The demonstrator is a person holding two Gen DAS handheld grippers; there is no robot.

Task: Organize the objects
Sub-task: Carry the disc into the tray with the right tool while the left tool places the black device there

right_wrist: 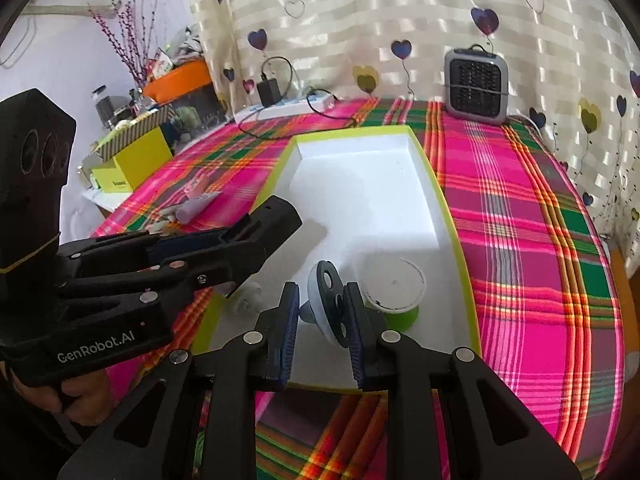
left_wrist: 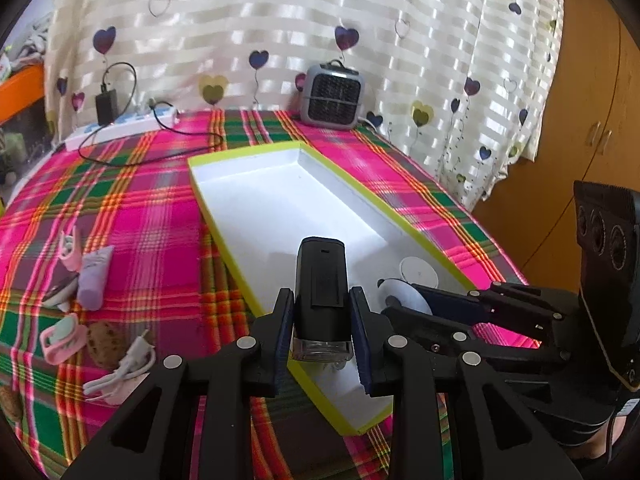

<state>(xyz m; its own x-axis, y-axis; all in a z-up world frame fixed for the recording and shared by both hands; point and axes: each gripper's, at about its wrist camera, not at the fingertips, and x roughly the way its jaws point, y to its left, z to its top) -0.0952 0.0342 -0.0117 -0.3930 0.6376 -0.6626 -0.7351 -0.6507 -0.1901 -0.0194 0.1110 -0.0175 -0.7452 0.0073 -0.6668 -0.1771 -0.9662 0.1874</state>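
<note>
A white tray with a yellow-green rim (left_wrist: 260, 152) (right_wrist: 452, 216) lies on the plaid tablecloth. My left gripper (left_wrist: 322, 320) is shut on a black boxy device with a clear end (left_wrist: 320, 276), held over the tray's near end. My right gripper (right_wrist: 322, 320) is shut on a white disc with a black holed plate (right_wrist: 330, 300), held over the tray beside a white-lidded green cup (right_wrist: 394, 290). The right gripper also shows in the left wrist view (left_wrist: 404, 300), and the left gripper in the right wrist view (right_wrist: 276, 216).
Left of the tray lie a lilac tube (left_wrist: 94, 276), pink clips (left_wrist: 62, 340), a cookie (left_wrist: 106, 344) and a white cable (left_wrist: 124, 372). A grey fan heater (left_wrist: 334, 96) and a power strip with charger (left_wrist: 120, 124) stand at the back by the curtain.
</note>
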